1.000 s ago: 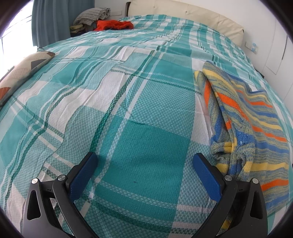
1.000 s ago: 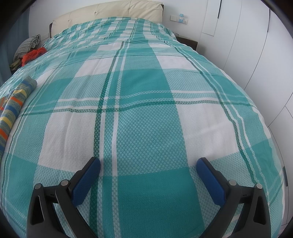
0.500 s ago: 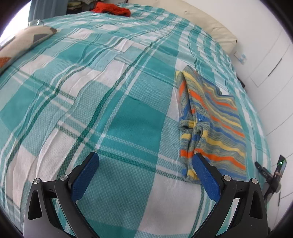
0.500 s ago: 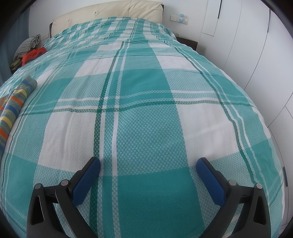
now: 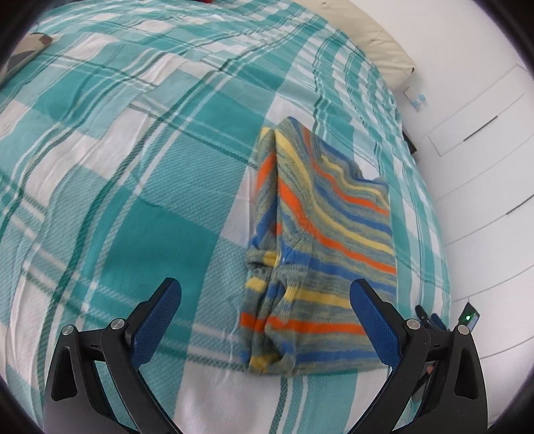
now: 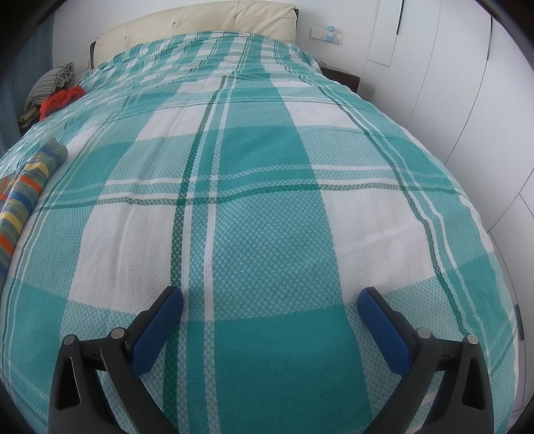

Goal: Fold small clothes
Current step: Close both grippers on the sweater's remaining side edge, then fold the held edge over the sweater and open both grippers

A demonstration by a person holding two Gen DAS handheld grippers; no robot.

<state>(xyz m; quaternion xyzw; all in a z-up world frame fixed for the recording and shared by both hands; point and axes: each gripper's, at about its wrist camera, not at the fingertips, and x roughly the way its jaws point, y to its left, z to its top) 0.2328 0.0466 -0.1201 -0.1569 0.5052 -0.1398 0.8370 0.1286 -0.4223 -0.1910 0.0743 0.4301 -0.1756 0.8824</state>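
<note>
A striped knit garment (image 5: 320,233) in orange, yellow, blue and grey lies folded flat on the teal plaid bedspread (image 5: 133,187). My left gripper (image 5: 265,293) is open and empty, held above the bed with the garment's near end between its blue fingers. My right gripper (image 6: 270,303) is open and empty, over bare bedspread (image 6: 267,207). In the right wrist view the garment (image 6: 23,193) shows only at the far left edge, well away from that gripper.
A red cloth (image 6: 60,98) and a grey bundle (image 6: 50,83) lie by the far left of the bed near the cream headboard (image 6: 200,16). White wardrobe doors (image 6: 467,83) stand along the right side. A patterned pillow (image 5: 23,53) lies at the left.
My left gripper has pulled back, risen and turned right, so the striped garment now sits centred between its fingers. The right gripper has not moved.
</note>
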